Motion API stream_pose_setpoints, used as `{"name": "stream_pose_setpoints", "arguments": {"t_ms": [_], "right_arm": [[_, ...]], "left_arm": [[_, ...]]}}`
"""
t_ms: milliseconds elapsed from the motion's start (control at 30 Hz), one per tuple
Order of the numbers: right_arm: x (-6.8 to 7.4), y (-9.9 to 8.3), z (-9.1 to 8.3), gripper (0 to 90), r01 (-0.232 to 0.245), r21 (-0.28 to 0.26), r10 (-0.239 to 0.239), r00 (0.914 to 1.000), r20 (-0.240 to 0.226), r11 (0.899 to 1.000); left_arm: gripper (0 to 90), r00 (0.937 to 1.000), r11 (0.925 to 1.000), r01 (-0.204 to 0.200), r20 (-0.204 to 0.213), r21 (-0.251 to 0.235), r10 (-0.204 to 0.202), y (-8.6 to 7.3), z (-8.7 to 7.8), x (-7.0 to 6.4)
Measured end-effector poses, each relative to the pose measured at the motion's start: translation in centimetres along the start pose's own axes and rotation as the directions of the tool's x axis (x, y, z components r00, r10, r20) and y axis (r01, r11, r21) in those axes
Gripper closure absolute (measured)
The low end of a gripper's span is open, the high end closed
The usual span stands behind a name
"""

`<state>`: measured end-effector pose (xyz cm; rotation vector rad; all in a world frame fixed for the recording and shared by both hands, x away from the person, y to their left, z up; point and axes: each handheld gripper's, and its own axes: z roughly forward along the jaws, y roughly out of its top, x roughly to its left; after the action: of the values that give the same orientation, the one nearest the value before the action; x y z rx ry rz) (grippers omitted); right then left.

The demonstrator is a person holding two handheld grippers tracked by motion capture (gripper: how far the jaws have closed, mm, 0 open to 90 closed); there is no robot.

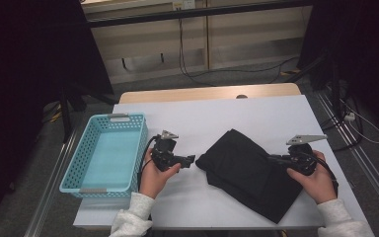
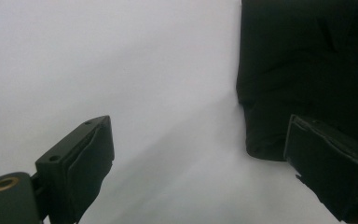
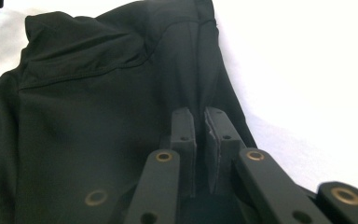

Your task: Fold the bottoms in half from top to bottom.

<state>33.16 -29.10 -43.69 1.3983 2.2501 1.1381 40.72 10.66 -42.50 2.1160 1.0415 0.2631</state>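
On the white worktop (image 1: 237, 113), a folded black garment (image 1: 249, 173) lies right of centre, the right tool (image 3: 199, 140) pinching a thin ridge of it that may slip free, while the left tool (image 1: 190, 159), spread beside its edge, could miss, and the blue basket (image 1: 79, 168) sits well apart.

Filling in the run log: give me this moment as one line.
left gripper: open, beside black garment | right gripper: shut on black garment, pinching a fold | blue basket: empty, left of the hands
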Motion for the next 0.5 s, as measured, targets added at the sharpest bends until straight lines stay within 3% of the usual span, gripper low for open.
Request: {"name": "stream_pose_setpoints", "arguments": {"t_ms": [500], "right_arm": [[-0.22, -0.41, -0.95, 82.9, 0.0, -0.002, 0.0, 1.0, 0.002, 1.0]], "left_arm": [[8.5, 0.9999, 0.9999, -0.006, 0.009, 0.009, 0.006, 0.04, 0.16, -0.15]]}}
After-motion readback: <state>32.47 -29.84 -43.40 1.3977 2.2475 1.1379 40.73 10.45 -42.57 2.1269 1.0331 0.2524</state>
